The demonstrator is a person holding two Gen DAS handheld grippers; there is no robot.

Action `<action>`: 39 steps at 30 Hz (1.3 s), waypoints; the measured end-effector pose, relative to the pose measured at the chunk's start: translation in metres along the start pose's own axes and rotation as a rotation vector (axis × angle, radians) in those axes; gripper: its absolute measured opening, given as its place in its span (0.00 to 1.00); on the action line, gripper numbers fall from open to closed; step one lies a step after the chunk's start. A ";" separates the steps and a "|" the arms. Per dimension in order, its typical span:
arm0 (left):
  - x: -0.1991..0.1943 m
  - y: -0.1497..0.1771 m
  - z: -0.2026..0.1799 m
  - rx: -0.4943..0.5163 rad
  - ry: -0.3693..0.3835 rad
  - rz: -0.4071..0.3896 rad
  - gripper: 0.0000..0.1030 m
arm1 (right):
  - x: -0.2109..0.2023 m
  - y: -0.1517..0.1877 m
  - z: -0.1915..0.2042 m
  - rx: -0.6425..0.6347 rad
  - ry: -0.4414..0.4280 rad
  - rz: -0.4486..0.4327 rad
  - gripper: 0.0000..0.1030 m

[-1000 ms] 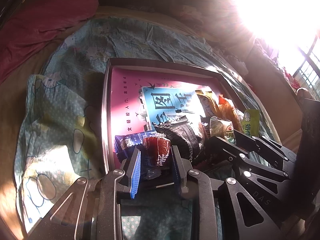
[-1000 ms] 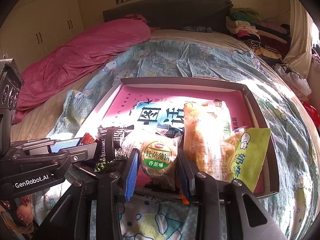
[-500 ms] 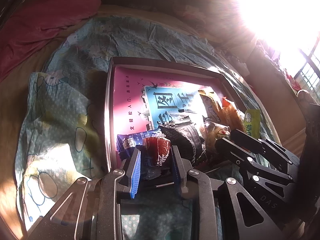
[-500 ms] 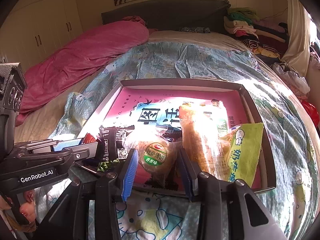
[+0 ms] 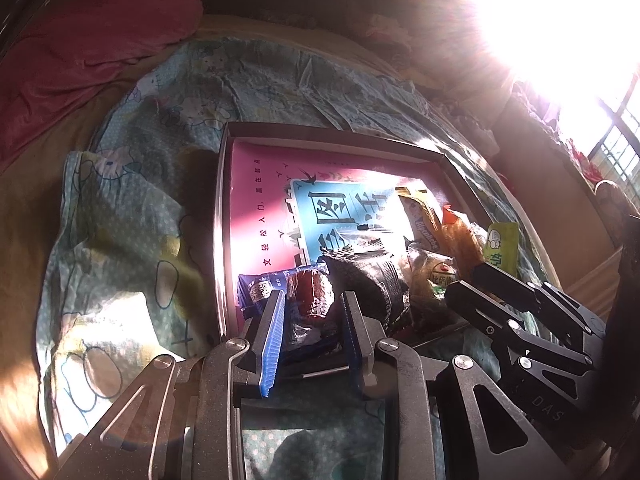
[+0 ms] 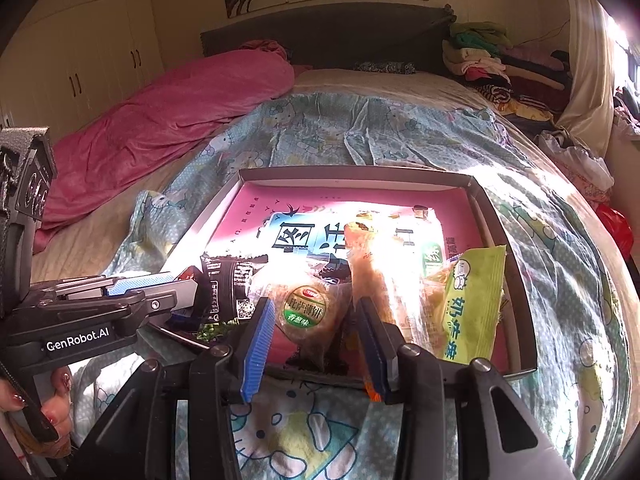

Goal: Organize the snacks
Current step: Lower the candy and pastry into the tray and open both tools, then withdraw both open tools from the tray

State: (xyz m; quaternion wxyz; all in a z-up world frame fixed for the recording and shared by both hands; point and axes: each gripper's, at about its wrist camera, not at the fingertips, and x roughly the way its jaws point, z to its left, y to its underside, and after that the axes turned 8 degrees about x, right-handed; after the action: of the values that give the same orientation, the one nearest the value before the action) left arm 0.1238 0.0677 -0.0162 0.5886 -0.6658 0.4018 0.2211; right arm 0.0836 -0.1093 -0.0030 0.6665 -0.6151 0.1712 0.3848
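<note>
Two grippers work at the near edge of the box. My left gripper point(image 5: 312, 320) is clenched on a small dark red snack point(image 5: 311, 294), its blue pads pressing the wrapper from both sides, right at the near left corner of the box point(image 5: 224, 240). Just beside it lie a blue packet point(image 5: 260, 284) and a black packet point(image 5: 372, 280), both inside the box.

My right gripper point(image 6: 316, 336) has its jaws opening around a round cracker pack with a green label point(image 6: 306, 312); the pack sits between the pads, resting on the box floor, and the pads no longer seem to press it. I judge this as the letting-go step: the cracker is being set down among the others.

Further in, an orange-brown bag point(image 6: 380, 272) and a light green milk-candy packet point(image 6: 472, 304) lie side by side toward the right wall, over the pink printed bottom of the box. Beyond is the patterned bedsheet point(image 6: 360, 128) and a pink quilt point(image 6: 180, 112).

Next, I think my right gripper should back away cleanly without dragging the wrapper, while my left places its red snack into a free spot on the pink floor.
</note>
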 end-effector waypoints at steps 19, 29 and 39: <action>-0.015 -0.002 0.001 0.001 -0.048 -0.025 0.63 | -0.019 -0.003 -0.010 0.017 0.050 -0.056 0.49; -0.047 0.004 -0.017 0.016 -0.096 -0.078 0.76 | -0.053 0.002 -0.020 0.020 0.085 -0.145 0.63; -0.056 0.049 -0.064 0.044 -0.119 -0.023 0.77 | -0.069 0.035 -0.044 0.058 0.097 -0.053 0.69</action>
State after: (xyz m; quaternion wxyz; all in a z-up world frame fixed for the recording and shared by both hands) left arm 0.0411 0.0224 0.0107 0.6284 -0.6430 0.3629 0.2446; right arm 0.0244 -0.1740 0.0134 0.6849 -0.6177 0.1982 0.3317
